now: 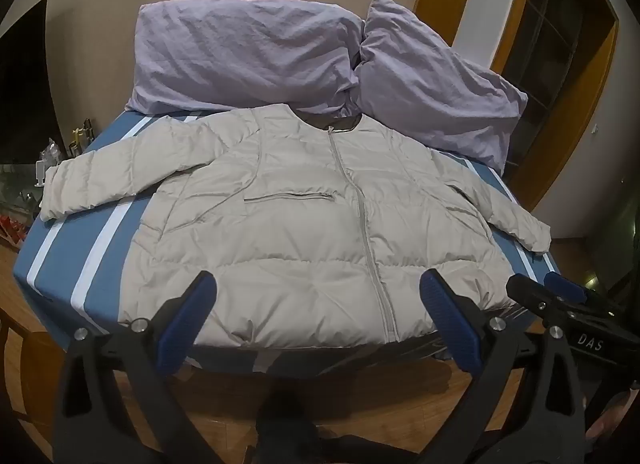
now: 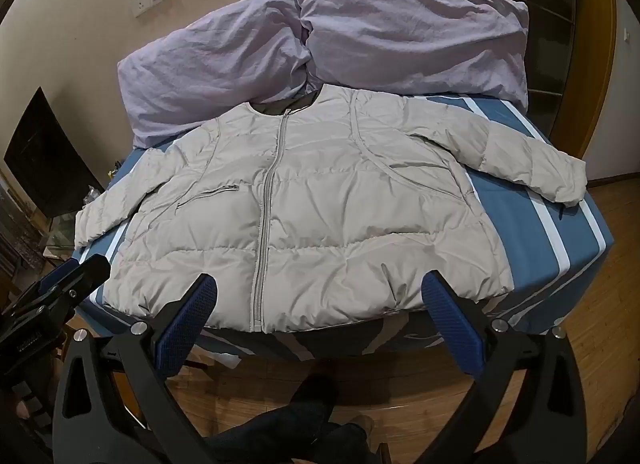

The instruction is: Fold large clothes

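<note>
While jacket (image 1: pixel 304 224) lies flat, zipped, front up on bed (image 1: pixel 56 260), hem at near edge, left sleeve reaches left edge, right sleeve right edge. Two pillows (image 1: pixel 248 52) at far edge. Left gripper (image 1: pixel 318 292) wide open, empty, above hem; right gripper (image 2: pixel 320 294) same.
</note>
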